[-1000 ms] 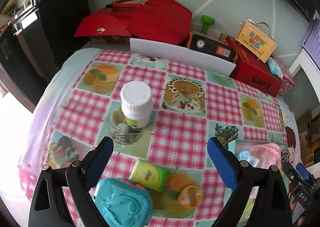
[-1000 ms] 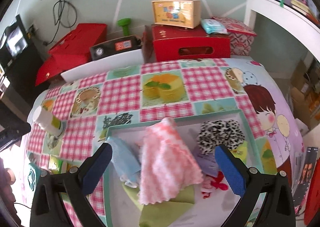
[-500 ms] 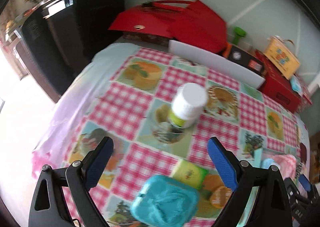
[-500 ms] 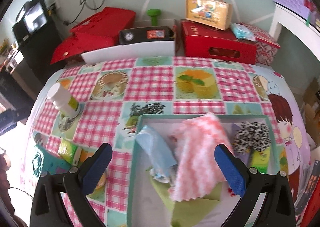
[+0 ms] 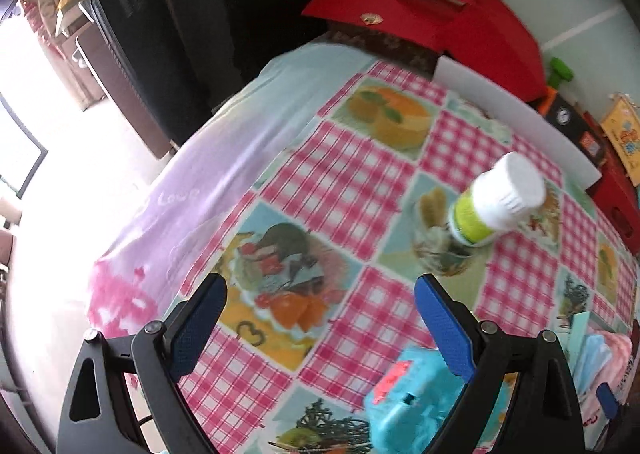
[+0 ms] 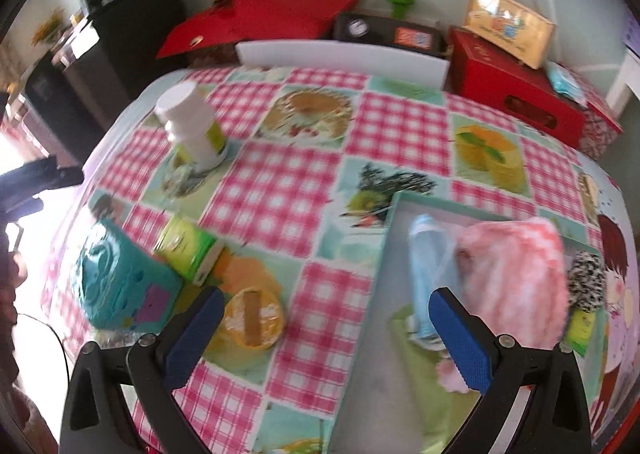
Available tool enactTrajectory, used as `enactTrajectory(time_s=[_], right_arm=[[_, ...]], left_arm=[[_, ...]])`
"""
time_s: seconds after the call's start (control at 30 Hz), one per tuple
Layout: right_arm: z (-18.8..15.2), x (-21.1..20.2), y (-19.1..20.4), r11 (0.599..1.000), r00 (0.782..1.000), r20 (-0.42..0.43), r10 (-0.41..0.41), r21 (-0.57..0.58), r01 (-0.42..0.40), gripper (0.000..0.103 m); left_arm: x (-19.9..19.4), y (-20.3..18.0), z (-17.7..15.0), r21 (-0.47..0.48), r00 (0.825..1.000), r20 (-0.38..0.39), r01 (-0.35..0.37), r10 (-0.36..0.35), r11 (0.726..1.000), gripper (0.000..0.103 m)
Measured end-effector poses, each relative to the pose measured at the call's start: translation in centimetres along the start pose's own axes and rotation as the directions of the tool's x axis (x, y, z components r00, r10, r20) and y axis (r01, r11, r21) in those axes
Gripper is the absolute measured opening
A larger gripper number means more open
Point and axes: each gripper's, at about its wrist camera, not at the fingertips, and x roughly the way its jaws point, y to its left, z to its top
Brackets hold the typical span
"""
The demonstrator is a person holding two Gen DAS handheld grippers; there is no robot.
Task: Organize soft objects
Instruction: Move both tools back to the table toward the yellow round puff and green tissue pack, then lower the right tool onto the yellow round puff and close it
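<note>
Both my claws hang above the table with nothing in them: left gripper [image 5: 320, 312] spread wide over bare checked cloth, right gripper [image 6: 326, 324] spread wide too, its left finger above the orange round tin [image 6: 253, 318] and its right finger above the tray's inner left part. The tablecloth [image 5: 360, 181] is glossy, pink gingham squares alternating with printed cake and fruit panels; its left edge falls away in a pale lilac drape, floor beyond. Most open room lies in the left-hand half of the table, under my left gripper, and in the middle strip between the loose items and the tray. The teal-rimmed tray [image 6: 390, 238] sits at the right, holding the soft goods: a fluffy pink-and-white cloth [image 6: 516, 274], a rolled light-blue cloth [image 6: 428, 254] touching it on the left, a flat green cloth [image 6: 436, 410] underneath, a black-and-white spotted scrunchie [image 6: 586, 280] at the far right. Loose on the table, left of the tray: a white-capped plastic bottle [image 6: 192, 121], upright; a green foil packet [image 6: 188, 252] touching a turquoise embossed box [image 6: 116, 278]. A white board [image 6: 340, 57] edges the table's back, red boxes [image 6: 516, 85] behind it.
</note>
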Motion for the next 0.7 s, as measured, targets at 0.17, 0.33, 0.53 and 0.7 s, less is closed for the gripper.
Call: enactTrajectory(time_s=[0.17,0.33,0.53,0.7], right_arm=[[-0.9,2.1,2.6,0.997,0.998,-0.067,0.018,-0.073,-0.023,0.103],[-1.6,3.9,3.8,0.993,0.993,-0.119,0.005,-0.114,-0.018,0.103],[-2.3,5.5,4.4,0.991,0.987,-0.163,-0.012,-0.132,-0.010,0.103],[-2.7,6.8,5.0,0.988,0.982,-0.185,-0.035,-0.157,0.005,0.103]], left_arm=[[0.5,0.3,-0.1,-0.003,1.000,-0.010,0.023,-0.023,1.000,0.095],[0.8,0.2,0.0,0.001,0.999,-0.019,0.043,-0.043,0.999,0.095],[1.6,0.1,0.1,0.000,0.998,-0.044,0.053,-0.053,0.999,0.095],[1.7,0.1,0.1,0.002,0.997,-0.044,0.058,-0.058,0.998,0.095]])
